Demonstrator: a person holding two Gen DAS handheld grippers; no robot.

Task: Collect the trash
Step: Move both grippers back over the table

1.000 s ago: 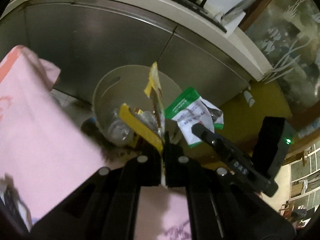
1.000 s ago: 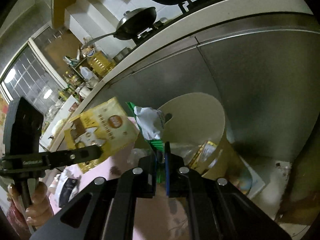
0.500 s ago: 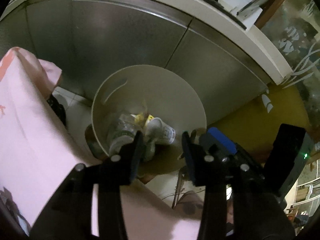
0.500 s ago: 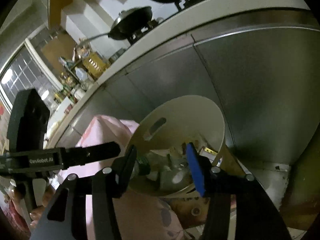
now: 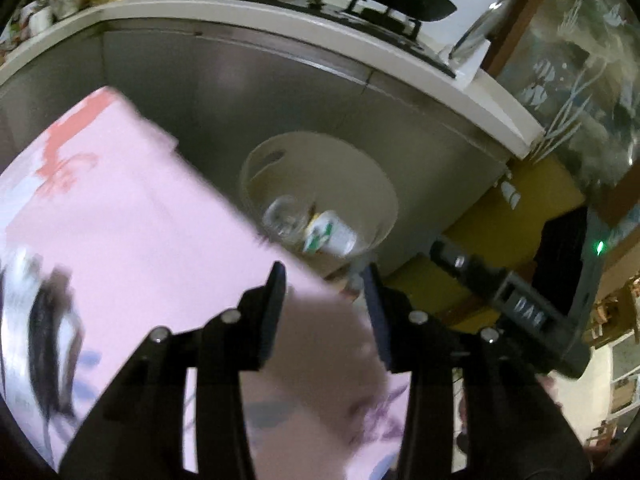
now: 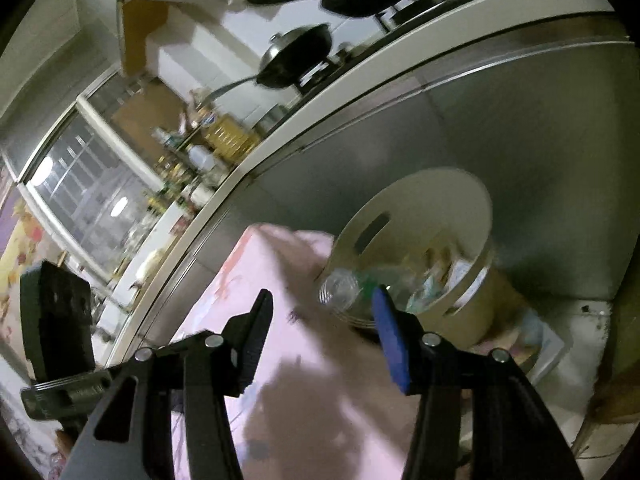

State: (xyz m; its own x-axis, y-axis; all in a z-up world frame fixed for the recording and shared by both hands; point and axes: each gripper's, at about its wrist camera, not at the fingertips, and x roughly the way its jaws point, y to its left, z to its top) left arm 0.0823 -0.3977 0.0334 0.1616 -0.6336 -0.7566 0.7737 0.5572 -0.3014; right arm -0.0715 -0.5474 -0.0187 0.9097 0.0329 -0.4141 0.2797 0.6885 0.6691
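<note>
both spread wide & holding nothing: left gripper [image 5: 325, 280] and right gripper [image 6: 322, 300], above pink cloth [image 5: 132, 220]. trash sits inside cream bin [image 5: 376, 184] by steel cabinet [image 5: 224, 84]: clear bottle [image 5: 285, 216], green/white wrapper [image 5: 328, 236]. black pans [image 6: 298, 56] up on stove.

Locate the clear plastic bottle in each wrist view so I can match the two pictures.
Left wrist: the clear plastic bottle lies inside the cream bin, centre of frame, left of a white and green wrapper.
Right wrist: the bottle sits at the bin's near rim, centre, above the open gripper.
Shared landmark: the bin's slot handle.
</note>
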